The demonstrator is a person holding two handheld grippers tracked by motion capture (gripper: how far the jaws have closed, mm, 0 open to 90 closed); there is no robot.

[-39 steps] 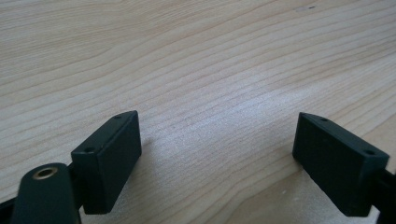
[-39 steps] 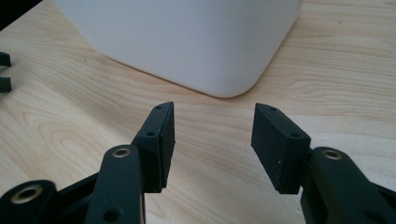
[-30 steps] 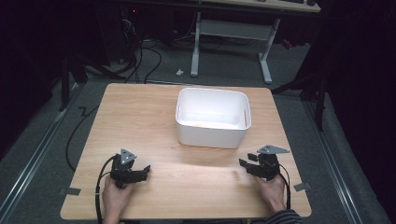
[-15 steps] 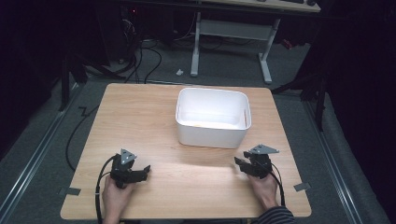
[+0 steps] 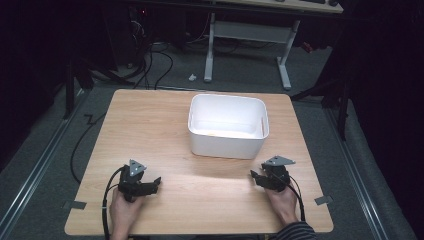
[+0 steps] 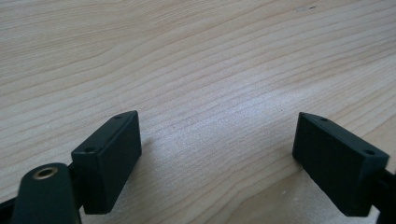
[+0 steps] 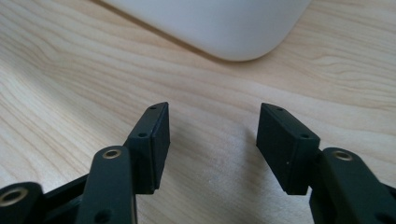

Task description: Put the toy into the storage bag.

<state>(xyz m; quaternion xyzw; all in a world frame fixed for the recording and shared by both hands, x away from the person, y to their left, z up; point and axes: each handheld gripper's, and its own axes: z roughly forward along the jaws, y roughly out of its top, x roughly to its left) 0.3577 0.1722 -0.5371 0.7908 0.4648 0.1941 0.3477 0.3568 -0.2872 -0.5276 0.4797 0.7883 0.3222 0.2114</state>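
A wooden table [image 5: 165, 125] holds a white tub [image 5: 227, 125] near the middle of its far edge. The left gripper [image 5: 150, 185] rests near the front left corner, its jaws wide with only bare wood between them. The right gripper [image 5: 257, 178] sits near the front right corner, just in front of the tub's right end. Its jaws have just been opening and hold nothing.

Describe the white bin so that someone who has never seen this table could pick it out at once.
Start at the light wooden table in the middle of the dark room. Toward its far edge, a little right of centre, stands the white bin, an open rectangular tub with rounded corners. Nothing else on the table is white: nearer the person are only two black grippers in hands.
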